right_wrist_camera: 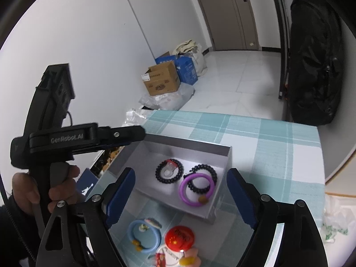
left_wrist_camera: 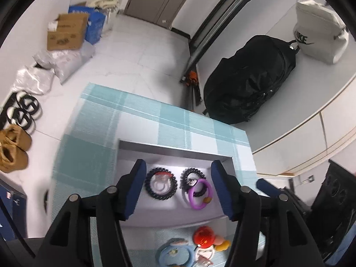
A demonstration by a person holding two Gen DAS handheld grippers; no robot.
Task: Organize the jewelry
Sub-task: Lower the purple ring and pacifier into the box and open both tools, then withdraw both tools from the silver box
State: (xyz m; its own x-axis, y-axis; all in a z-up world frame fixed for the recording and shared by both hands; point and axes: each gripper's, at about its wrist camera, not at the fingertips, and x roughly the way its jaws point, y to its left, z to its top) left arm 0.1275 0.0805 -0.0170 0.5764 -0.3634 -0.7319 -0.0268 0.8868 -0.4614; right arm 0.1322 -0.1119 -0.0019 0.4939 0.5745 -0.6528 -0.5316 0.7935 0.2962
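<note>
Both claws, left gripper (left_wrist_camera: 178, 173) and right gripper (right_wrist_camera: 181, 181), gaping wide, gripping nothing. Three bracelets (right_wrist_camera: 197, 189) sitting in box (right_wrist_camera: 222, 171); blue bracelet (right_wrist_camera: 144, 235) waiting outside. Risking tangling overlapped rings, nudging box wall.

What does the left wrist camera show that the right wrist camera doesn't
Only the left wrist view shows shoes on the floor and a white Nike bag. Only the right wrist view shows the left gripper from outside, held by a hand. Both show the grey box holding two black coil bands and a purple ring, plus the blue ring outside it.
</note>
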